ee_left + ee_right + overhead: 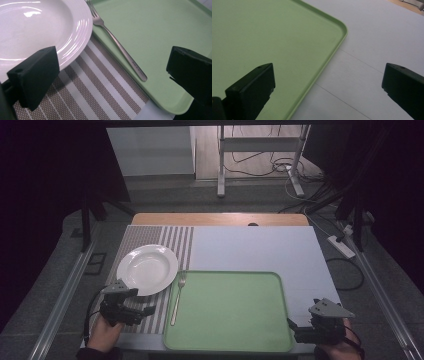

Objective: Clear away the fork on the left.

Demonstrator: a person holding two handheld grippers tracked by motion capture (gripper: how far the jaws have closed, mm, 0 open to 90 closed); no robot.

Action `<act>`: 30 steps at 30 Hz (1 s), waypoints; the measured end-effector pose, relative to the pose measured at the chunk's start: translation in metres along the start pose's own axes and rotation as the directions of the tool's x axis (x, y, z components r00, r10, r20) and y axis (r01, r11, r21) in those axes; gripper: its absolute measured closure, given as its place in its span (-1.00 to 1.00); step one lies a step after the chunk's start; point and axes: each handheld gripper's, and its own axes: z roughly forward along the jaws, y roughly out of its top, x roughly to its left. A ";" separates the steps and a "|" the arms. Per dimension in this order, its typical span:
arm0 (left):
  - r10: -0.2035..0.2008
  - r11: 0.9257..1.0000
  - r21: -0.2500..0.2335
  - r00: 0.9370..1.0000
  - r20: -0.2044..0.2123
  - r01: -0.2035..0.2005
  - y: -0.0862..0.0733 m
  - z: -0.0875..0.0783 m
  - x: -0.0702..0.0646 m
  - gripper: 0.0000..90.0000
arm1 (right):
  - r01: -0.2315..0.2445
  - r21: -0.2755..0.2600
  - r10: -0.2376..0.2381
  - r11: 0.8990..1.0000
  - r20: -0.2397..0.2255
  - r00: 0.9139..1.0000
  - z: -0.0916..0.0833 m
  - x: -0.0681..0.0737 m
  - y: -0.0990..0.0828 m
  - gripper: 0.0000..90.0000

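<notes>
Hovering with jaws spread wide, the left hand-held gripper [145,310] faces a fork [117,42] lying along the green tray's [280,320] left rim, beside a white plate [147,268]. The right hand-held gripper [291,329], equally open and empty, waits at the tray's near right corner, likely ready to steady it.

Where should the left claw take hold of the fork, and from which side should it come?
Probably at the middle of the fork's handle, coming down from above with the left claw open across it. The handle is thin and lies flat along the left rim of the green tray, prongs pointing away beside the plate, so the bare handle gives the most room.
</notes>
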 end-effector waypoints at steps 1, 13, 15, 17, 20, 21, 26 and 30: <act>-0.006 1.000 -0.002 1.000 0.000 0.006 -0.002 -0.001 0.000 -1.00 | 0.000 0.000 0.000 1.000 0.000 1.000 0.000 0.000 0.000 -1.00; -0.037 0.999 0.002 0.999 -0.023 0.037 -0.018 -0.013 0.001 -1.00 | -0.001 0.000 0.001 1.000 0.001 1.000 0.000 0.000 0.000 -1.00; -0.039 0.999 0.001 0.999 -0.027 0.039 -0.020 -0.015 0.000 -1.00 | -0.001 0.000 0.001 1.000 0.000 1.000 0.000 0.000 0.000 -1.00; -0.042 0.999 0.003 0.999 -0.031 0.042 -0.023 -0.017 0.000 -1.00 | -0.003 0.002 0.003 1.000 0.001 1.000 0.000 0.000 0.000 -1.00; -0.042 0.999 0.009 0.998 -0.042 0.042 -0.026 -0.019 -0.001 -1.00 | -0.002 0.002 0.002 1.000 0.001 1.000 0.000 0.000 0.000 -1.00; -0.041 0.999 0.003 0.998 -0.047 0.041 -0.027 -0.020 -0.001 -1.00 | -0.002 0.002 0.002 1.000 0.001 1.000 0.000 0.000 0.000 -1.00; -0.053 0.998 -0.021 0.997 -0.054 0.052 -0.031 -0.026 -0.002 -1.00 | -0.001 0.003 0.001 1.000 0.001 1.000 0.000 0.000 0.000 -1.00; -0.057 0.998 -0.022 0.995 -0.086 0.055 -0.033 -0.030 -0.004 -1.00 | -0.002 0.004 0.002 1.000 0.004 1.000 0.000 0.000 0.000 -1.00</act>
